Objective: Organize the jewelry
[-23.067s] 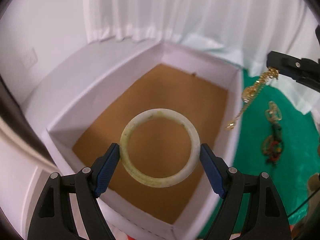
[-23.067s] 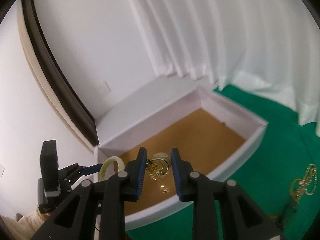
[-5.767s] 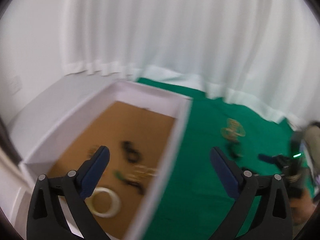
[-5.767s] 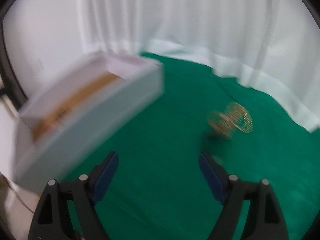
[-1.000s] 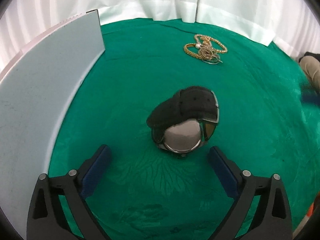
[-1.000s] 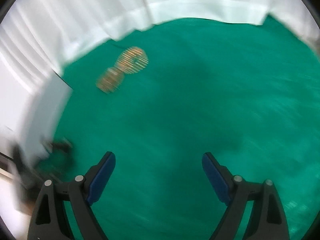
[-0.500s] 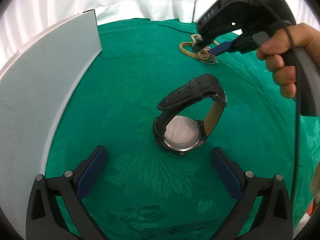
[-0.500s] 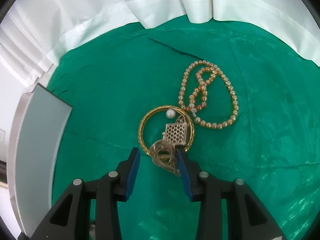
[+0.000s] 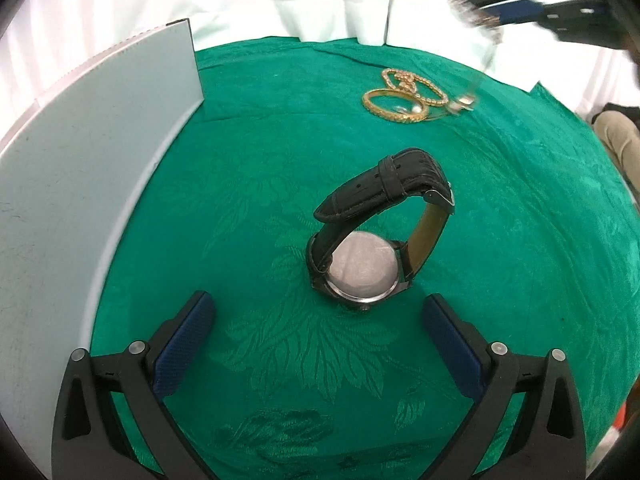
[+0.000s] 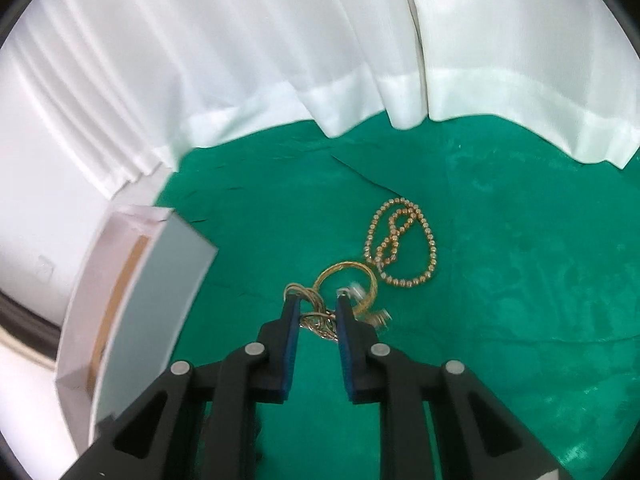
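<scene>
Jewelry is seen spread on the green patterned cloth point(image 9: 280, 152) covering the worktop. A black leather-strapped wristwatch point(image 9: 380, 236) is stood on its case just ahead of the left gripper point(image 9: 318, 320), whose jaws are spread wide and hold nothing. A tangled gold chain point(image 10: 314, 314) is pinched between the nearly closed jaws of the right gripper point(image 10: 316, 308), lifted above a gold bangle point(image 10: 348, 280). A gold beaded necklace point(image 10: 400, 244) is laid just beside the bangle. A white cardboard box point(image 10: 132, 304) is placed at the left.
</scene>
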Action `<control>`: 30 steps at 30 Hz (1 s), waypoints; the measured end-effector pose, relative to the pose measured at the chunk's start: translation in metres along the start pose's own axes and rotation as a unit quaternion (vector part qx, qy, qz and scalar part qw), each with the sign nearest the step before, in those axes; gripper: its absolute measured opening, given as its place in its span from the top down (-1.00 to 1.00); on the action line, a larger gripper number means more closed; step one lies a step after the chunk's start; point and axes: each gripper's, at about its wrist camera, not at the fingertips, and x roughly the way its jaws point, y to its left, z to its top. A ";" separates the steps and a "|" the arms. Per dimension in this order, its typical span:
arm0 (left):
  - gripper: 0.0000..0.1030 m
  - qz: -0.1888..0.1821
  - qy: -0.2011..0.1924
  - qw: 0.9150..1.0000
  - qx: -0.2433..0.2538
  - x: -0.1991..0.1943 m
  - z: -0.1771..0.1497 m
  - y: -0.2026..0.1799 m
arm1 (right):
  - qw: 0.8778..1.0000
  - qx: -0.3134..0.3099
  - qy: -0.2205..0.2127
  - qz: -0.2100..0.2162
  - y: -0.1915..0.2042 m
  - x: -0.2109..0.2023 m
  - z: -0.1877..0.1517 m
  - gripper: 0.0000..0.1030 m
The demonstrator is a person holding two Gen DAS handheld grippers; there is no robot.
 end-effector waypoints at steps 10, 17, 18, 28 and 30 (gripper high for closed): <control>-0.99 0.002 0.001 1.000 0.002 0.001 0.000 0.000 | 0.998 0.019 0.057 0.009 -0.027 -0.020 -0.078 0.53; -0.99 0.002 0.000 1.000 0.002 -0.001 0.000 -0.001 | 0.991 0.107 0.080 0.002 -0.081 -0.002 -0.138 0.16; -0.99 0.001 0.000 1.000 0.001 -0.001 -0.002 -0.002 | 0.991 0.113 0.072 -0.002 -0.087 -0.005 -0.147 0.15; -0.99 -0.041 -0.012 0.999 -0.014 -0.007 -0.004 0.008 | 0.994 0.002 -0.007 -0.105 -0.070 -0.028 -0.208 0.07; -0.99 -0.055 -0.015 0.998 -0.022 -0.010 -0.005 0.011 | 0.994 -0.005 -0.008 -0.107 -0.069 -0.025 -0.214 0.07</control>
